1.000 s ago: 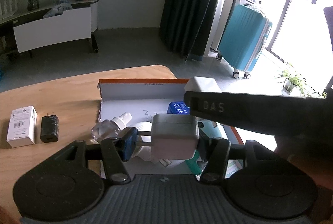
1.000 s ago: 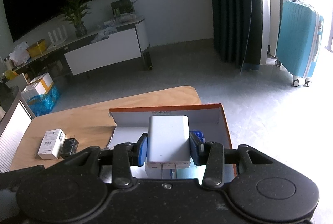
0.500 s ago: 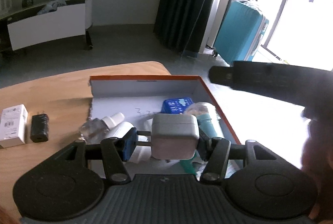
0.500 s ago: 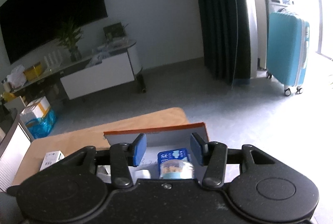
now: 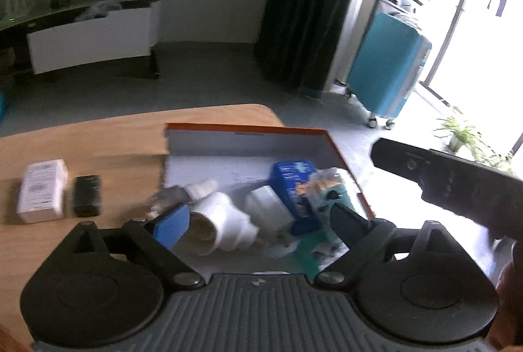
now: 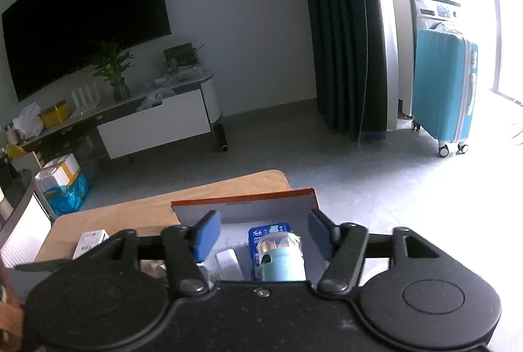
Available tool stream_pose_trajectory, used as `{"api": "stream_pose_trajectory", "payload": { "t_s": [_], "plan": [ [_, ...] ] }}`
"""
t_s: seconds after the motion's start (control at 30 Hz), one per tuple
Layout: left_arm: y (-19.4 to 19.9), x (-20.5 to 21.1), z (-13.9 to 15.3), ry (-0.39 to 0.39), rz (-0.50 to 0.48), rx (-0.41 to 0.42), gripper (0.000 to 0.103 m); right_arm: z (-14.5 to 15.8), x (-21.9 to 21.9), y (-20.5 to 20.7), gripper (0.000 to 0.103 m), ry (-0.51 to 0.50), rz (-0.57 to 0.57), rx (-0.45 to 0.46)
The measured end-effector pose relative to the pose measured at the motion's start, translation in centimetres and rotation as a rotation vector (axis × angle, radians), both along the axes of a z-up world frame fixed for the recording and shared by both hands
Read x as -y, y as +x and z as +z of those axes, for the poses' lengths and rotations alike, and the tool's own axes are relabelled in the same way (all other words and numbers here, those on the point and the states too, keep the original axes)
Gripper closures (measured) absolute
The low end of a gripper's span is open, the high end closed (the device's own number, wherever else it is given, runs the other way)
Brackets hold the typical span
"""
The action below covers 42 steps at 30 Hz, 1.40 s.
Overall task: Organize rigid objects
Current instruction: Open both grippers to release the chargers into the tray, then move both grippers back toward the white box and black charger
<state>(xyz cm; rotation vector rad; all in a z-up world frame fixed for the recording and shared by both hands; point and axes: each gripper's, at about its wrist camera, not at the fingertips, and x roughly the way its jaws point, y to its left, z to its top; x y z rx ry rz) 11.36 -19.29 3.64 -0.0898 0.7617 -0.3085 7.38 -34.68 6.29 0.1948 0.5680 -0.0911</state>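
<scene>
An orange-edged cardboard box (image 5: 248, 131) on the wooden table holds a blue packet (image 5: 291, 178), a teal toothpick jar (image 5: 327, 188), white plug adapters (image 5: 264, 208), a white roll (image 5: 212, 221) and a clear bottle (image 5: 170, 198). My left gripper (image 5: 258, 221) is open and empty just above the box's near side. My right gripper (image 6: 263, 229) is open and empty, raised above the box (image 6: 245, 201), with the jar (image 6: 281, 257) and blue packet (image 6: 261, 234) below it. The right gripper's body (image 5: 457, 185) shows at the right of the left wrist view.
A white carton (image 5: 42, 190) and a black charger (image 5: 86, 195) lie on the table (image 5: 98, 139) left of the box; the carton also shows in the right wrist view (image 6: 91, 240). A teal suitcase (image 6: 444, 96) and a TV stand (image 6: 153, 119) stand on the floor beyond.
Both grippers opened and let go of their white adapters, which now lie in the box. The right gripper lifted up and back; the left gripper's jaws spread wide.
</scene>
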Motion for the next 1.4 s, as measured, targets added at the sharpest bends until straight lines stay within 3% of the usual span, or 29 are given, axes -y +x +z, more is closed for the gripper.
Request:
{"api": "stream_pose_trajectory", "payload": {
  "t_s": [0.1,0.4,0.77,1.4],
  "plan": [
    [-0.8,-1.4,0.4,0.002,0.029,0.002,0.000,0.1,-0.8,-0.3,0.021,-0.001,0.001,-0.004],
    [-2.4,-6.8,1.0,0.027,0.136,-0.007,0.000,0.0,-4.0,-1.0,0.016,-0.005,0.059,-0.023],
    [-3.8,-11.7,0.9,0.052,0.235,-0.022,0.000,-1.2,-9.3,-0.3,0.016,-0.023,0.160,-0.081],
    [-4.6,-16.5,-0.9,0.045,0.322,-0.049,0.000,-2.9,-14.9,0.9,0.016,-0.044,0.273,-0.135]
  ]
}}
